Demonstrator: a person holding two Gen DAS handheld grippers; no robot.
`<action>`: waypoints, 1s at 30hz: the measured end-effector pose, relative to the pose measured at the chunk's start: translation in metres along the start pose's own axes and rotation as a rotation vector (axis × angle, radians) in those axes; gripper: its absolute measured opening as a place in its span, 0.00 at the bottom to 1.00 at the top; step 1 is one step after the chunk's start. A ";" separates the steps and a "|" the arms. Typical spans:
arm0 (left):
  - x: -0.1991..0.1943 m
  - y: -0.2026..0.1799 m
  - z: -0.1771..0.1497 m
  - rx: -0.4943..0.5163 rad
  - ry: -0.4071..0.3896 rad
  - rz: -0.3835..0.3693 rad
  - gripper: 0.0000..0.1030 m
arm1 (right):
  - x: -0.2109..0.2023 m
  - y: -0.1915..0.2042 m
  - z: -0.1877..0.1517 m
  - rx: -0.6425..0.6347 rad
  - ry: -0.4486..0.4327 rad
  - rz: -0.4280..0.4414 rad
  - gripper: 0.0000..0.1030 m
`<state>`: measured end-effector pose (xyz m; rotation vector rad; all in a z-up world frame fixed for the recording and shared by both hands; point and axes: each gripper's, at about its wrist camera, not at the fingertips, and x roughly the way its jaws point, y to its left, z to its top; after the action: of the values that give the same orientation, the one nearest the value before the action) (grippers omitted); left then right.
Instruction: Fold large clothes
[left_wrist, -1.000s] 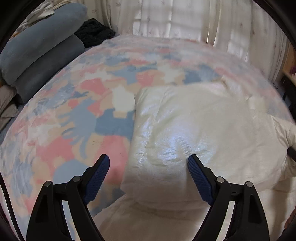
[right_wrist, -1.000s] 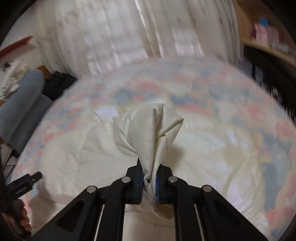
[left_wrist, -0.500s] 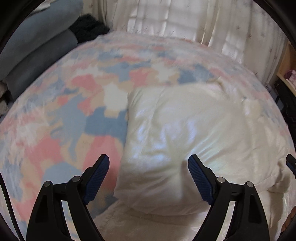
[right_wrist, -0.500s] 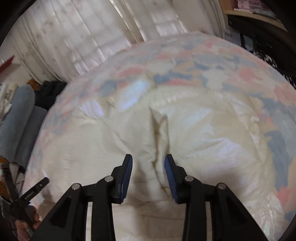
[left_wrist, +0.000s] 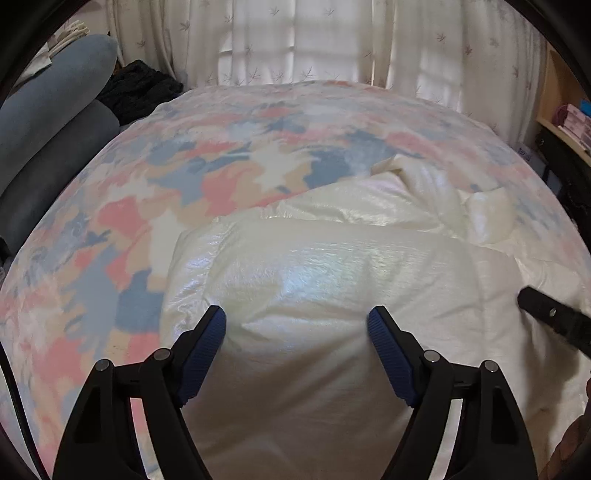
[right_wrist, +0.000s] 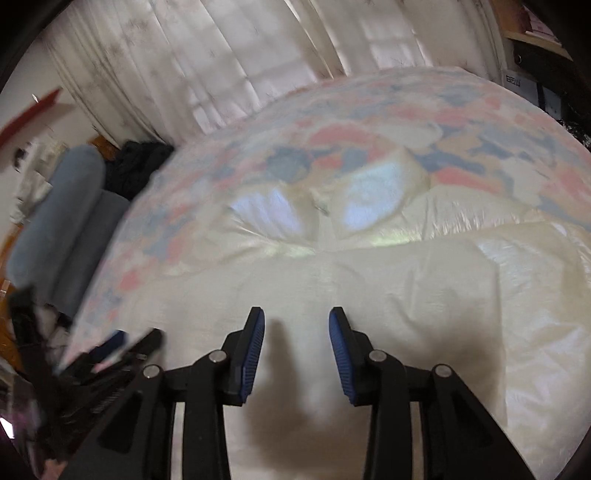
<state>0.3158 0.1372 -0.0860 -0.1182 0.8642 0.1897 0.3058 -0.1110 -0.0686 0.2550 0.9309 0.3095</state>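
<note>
A large shiny cream garment (left_wrist: 332, 273) lies folded over on the patterned bed cover (left_wrist: 184, 177). It also fills the right wrist view (right_wrist: 406, 280). My left gripper (left_wrist: 297, 328) is open, its blue pads either side of a puffed fold of the cream cloth, holding nothing. My right gripper (right_wrist: 296, 325) is open and empty just above the cream cloth; its tip also shows at the right edge of the left wrist view (left_wrist: 550, 317). The left gripper appears blurred at the lower left of the right wrist view (right_wrist: 110, 354).
Blue-grey bolster cushions (left_wrist: 48, 122) and a dark cloth heap (left_wrist: 140, 88) lie at the bed's left. White curtains (left_wrist: 314, 40) hang behind the bed. A shelf with books (left_wrist: 572, 118) stands at the right.
My right gripper opened and let go of the bunched cream cloth, which now lies flat. My left gripper moved right, from the garment's left edge to over its puffed fold.
</note>
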 end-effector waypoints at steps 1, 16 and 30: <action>0.004 0.000 -0.001 0.000 -0.004 0.000 0.77 | 0.006 -0.006 0.000 0.000 0.005 -0.022 0.35; -0.002 0.022 -0.015 -0.039 -0.007 -0.062 0.92 | -0.021 -0.089 -0.008 0.146 -0.026 0.049 0.15; -0.100 0.060 -0.052 -0.030 -0.006 -0.110 0.92 | -0.093 -0.027 -0.050 0.043 -0.065 0.072 0.78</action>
<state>0.2012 0.1747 -0.0445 -0.1927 0.8463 0.0996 0.2170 -0.1663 -0.0370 0.3372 0.8657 0.3456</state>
